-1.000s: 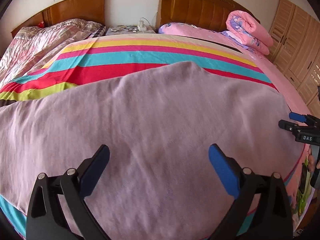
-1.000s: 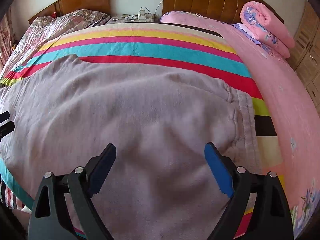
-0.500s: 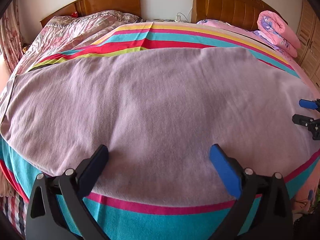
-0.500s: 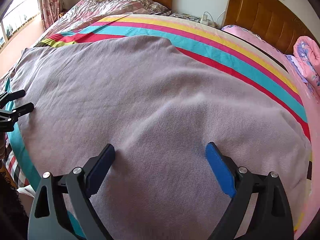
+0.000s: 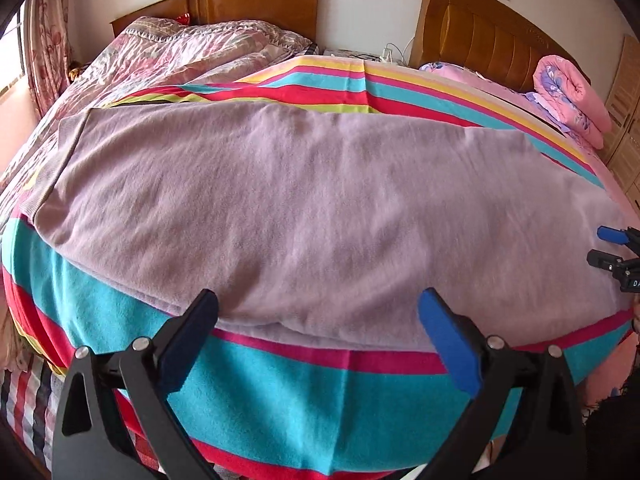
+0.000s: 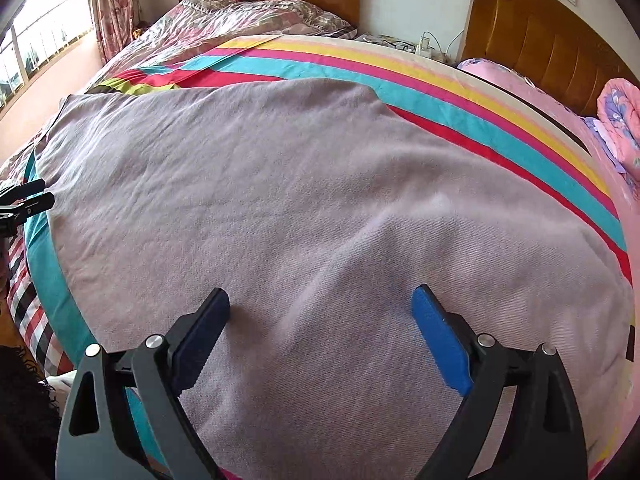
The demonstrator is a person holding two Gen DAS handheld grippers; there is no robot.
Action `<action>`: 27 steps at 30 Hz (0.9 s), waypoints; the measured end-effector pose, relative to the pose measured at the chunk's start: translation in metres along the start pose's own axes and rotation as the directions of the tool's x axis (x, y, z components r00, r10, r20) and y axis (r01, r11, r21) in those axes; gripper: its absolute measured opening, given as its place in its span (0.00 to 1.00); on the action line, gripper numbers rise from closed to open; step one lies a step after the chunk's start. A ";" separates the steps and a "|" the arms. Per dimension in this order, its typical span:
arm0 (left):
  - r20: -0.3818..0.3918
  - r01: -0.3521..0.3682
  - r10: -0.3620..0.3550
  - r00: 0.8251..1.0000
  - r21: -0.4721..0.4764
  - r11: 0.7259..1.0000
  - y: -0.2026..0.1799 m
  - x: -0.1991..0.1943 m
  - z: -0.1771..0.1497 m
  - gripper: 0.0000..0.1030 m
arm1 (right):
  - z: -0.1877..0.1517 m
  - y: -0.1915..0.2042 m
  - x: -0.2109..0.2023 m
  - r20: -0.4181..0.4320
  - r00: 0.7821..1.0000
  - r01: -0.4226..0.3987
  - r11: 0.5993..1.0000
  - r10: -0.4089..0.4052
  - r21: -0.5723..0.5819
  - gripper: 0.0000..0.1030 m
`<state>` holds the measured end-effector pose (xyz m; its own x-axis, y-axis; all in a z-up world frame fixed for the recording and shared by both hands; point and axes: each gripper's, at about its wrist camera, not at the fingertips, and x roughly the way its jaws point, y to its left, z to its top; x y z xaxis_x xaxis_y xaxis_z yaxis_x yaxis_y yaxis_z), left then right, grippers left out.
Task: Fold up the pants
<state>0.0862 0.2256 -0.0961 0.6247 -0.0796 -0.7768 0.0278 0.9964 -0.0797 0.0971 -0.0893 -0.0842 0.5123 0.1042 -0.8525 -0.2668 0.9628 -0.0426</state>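
Observation:
Lilac-grey pants [image 5: 320, 200] lie flat across a striped bedspread [image 5: 280, 380], the ribbed cuff end at the far left [image 5: 60, 160]. They also fill the right wrist view [image 6: 300, 220]. My left gripper [image 5: 318, 320] is open and empty, hovering at the pants' near edge. My right gripper [image 6: 320, 308] is open and empty, low over the pants. The right gripper's tips show at the right edge of the left wrist view [image 5: 616, 248]; the left gripper's tips show at the left edge of the right wrist view [image 6: 28, 196].
A rolled pink quilt [image 5: 572, 100] lies at the back right by a wooden headboard [image 5: 480, 40]. A second bed with a floral cover [image 5: 180, 52] stands at the back left. A nightstand with a power strip [image 6: 420, 46] sits between the beds. A window [image 6: 36, 40] is at left.
Both grippers have drawn back toward the near bed edge and turned left. More striped bedspread now shows under the left gripper. Both stay open; the pants lie unmoved.

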 end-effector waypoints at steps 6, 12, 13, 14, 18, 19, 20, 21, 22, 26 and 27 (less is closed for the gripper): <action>0.051 0.085 -0.084 0.995 -0.003 0.996 -0.003 0.002 0.018 0.97 | 0.014 0.009 0.001 0.060 0.997 -0.044 0.998 0.042 0.033 0.86; 0.066 0.011 -0.008 0.998 -0.049 0.999 0.017 0.011 0.026 0.97 | 0.054 0.099 0.005 0.070 0.971 -0.214 0.963 0.227 -0.161 0.86; 0.081 -0.032 0.038 0.996 -0.078 0.996 0.028 0.007 0.032 0.97 | 0.062 0.121 0.006 0.069 0.965 -0.231 0.947 0.252 -0.223 0.86; 0.091 -0.099 0.107 0.990 -0.095 0.991 0.039 0.003 0.040 0.97 | 0.069 0.143 0.007 0.067 0.955 -0.260 0.925 0.288 -0.276 0.86; 0.062 -0.342 0.346 0.936 -0.065 0.937 0.079 0.013 0.056 0.97 | 0.103 0.219 0.024 0.051 0.921 -0.337 0.853 0.387 -0.398 0.86; 0.045 -0.369 0.371 0.927 -0.059 0.928 0.089 0.019 0.054 0.97 | 0.111 0.235 0.030 0.046 0.915 -0.347 0.842 0.400 -0.413 0.86; 0.034 -0.383 0.385 0.922 -0.060 0.922 0.097 0.024 0.052 0.97 | 0.118 0.249 0.036 0.045 0.915 -0.347 0.838 0.402 -0.422 0.87; 0.024 -0.396 0.399 0.917 -0.070 0.915 0.108 0.028 0.049 0.97 | 0.124 0.262 0.041 0.045 0.917 -0.339 0.836 0.395 -0.432 0.86; 0.020 -0.388 0.391 0.920 -0.085 0.918 0.116 0.029 0.046 0.99 | 0.128 0.274 0.047 0.042 0.919 -0.334 0.832 0.391 -0.443 0.87; 0.029 -0.323 0.332 0.943 -0.166 0.932 0.138 0.024 0.037 0.99 | 0.108 0.313 0.067 -0.055 0.935 -0.319 0.768 0.349 -0.555 0.86; 0.032 -0.320 0.329 0.944 -0.166 0.933 0.140 0.024 0.036 0.99 | 0.102 0.313 0.062 -0.020 0.935 -0.299 0.760 0.353 -0.577 0.86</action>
<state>0.1335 0.3645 -0.1032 0.6238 0.2540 -0.7392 -0.3034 0.9503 0.0705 0.1279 0.2439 -0.0971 0.3689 0.4328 -0.8226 -0.8273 0.5563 -0.0783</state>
